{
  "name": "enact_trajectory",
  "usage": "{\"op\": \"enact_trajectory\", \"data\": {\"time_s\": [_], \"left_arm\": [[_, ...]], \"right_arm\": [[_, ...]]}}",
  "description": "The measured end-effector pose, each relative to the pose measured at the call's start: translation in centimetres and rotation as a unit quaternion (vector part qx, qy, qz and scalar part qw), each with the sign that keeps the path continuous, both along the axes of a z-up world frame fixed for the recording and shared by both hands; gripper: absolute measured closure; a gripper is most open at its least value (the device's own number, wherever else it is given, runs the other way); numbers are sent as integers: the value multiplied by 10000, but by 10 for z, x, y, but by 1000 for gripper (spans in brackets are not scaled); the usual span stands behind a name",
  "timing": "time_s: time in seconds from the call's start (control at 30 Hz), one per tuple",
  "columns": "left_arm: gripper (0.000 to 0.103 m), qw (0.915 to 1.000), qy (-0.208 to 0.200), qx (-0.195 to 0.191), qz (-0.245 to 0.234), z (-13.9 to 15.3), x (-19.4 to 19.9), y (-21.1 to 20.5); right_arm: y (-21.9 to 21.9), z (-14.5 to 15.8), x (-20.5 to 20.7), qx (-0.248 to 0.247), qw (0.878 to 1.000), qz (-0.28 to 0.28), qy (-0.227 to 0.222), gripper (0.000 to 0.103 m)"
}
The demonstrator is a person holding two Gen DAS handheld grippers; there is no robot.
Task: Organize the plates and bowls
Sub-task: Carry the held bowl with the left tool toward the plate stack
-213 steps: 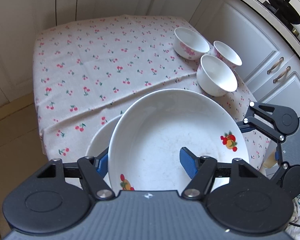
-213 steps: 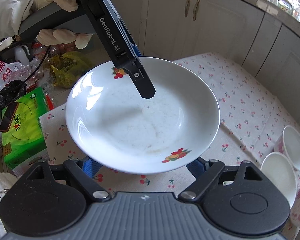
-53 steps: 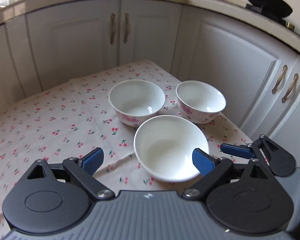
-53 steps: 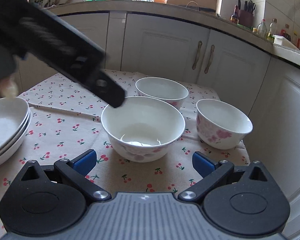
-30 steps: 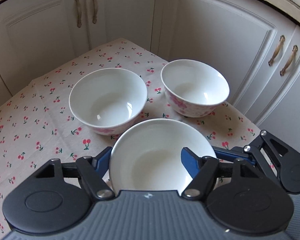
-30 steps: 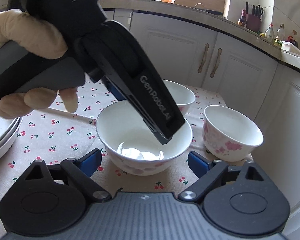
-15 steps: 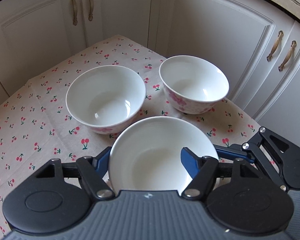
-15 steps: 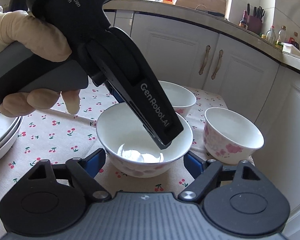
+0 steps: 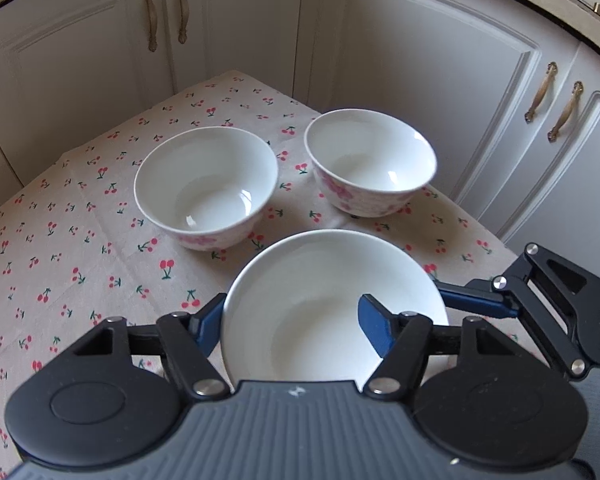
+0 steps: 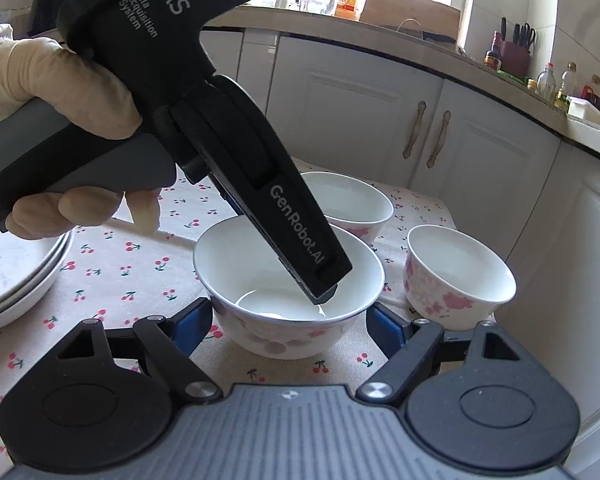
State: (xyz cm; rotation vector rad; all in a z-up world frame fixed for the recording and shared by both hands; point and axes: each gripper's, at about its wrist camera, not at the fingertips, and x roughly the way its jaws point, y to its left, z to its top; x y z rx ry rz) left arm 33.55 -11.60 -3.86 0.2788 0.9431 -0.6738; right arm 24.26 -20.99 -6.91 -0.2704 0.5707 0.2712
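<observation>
Cherry tablecloth [image 9: 80, 208] left of the three bowls lies bare; cabinets [image 9: 440, 92] wall the far side closely.

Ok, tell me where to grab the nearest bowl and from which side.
I'd take the nearest bowl by its thin rim wall, one finger inside, one outside, from above on the near side. It stands upright and empty; the left back bowl and right back bowl sit close behind.

Cherry-print tablecloth [image 9: 80, 240], white cabinets [image 9: 420, 80]
</observation>
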Motion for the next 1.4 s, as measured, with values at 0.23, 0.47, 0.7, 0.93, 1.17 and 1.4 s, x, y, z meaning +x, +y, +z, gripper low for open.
{"op": "enact_trajectory", "data": {"time_s": [0.23,0.47,0.7,0.93,1.17,1.4], "left_arm": [[34,10000,-67,-13,-5,10,-32,1],[34,9999,-65,-93,16,14,-60,8],[34,9999,-49,-98,20,11,-84,17],[34,9999,94,-102,55,1,-101,29],[34,9996,215,-112,116,-5,-106,37],[34,9996,257,-99,98,-8,-111,39]], "right_arm": [[-5,12,-22,89,9998,145,65,16],[-9,23,-46,230,9988,356,225,16],[-6,24,-67,220,9976,564,326,16],[-1,16,-77,331,9951,700,615,16],[6,12,-82,270,9937,822,706,16],[8,8,-84,263,9926,853,822,16]]}}
